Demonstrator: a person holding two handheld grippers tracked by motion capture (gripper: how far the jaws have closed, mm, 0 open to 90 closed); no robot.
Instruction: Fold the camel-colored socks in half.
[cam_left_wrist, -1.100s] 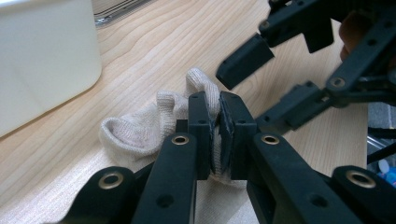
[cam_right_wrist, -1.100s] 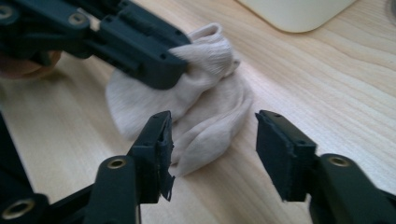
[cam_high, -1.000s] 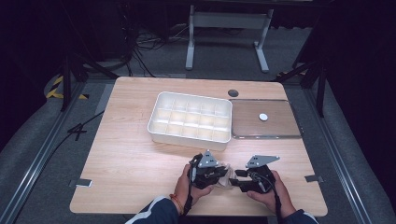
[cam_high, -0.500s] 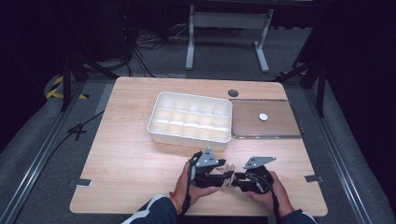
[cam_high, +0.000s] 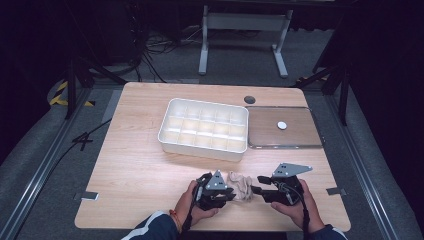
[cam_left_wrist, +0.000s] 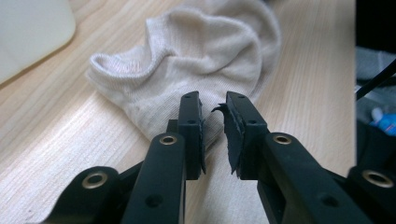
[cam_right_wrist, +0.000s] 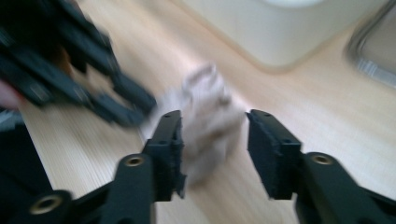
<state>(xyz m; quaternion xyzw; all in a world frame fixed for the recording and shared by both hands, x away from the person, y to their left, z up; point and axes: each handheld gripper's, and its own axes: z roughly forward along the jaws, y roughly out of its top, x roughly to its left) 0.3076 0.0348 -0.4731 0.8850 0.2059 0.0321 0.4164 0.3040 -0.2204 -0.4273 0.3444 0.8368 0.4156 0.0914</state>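
A crumpled beige sock (cam_high: 242, 185) lies on the wooden table near its front edge, between the two hand-held grippers. My left gripper (cam_high: 231, 193) sits just left of it. In the left gripper view the sock (cam_left_wrist: 196, 60) spreads out ahead, and the left gripper (cam_left_wrist: 213, 101) stands narrowly open with its jaws over the sock's near edge. My right gripper (cam_high: 256, 189) is just right of the sock. In the blurred right gripper view the right gripper (cam_right_wrist: 212, 119) is wide open, the sock (cam_right_wrist: 208, 116) lies between its jaws, and the left gripper (cam_right_wrist: 88, 88) reaches in from the upper left.
A white compartment tray (cam_high: 200, 146) stands mid-table behind the sock. To its right lies a flat metal-rimmed tray (cam_high: 305, 136) with a small white disc (cam_high: 282, 125). A dark round hole (cam_high: 249, 99) marks the table's far side. The table's left half is bare wood.
The two grippers have drawn slightly apart, the right one shifting right, and the sock now shows between them.
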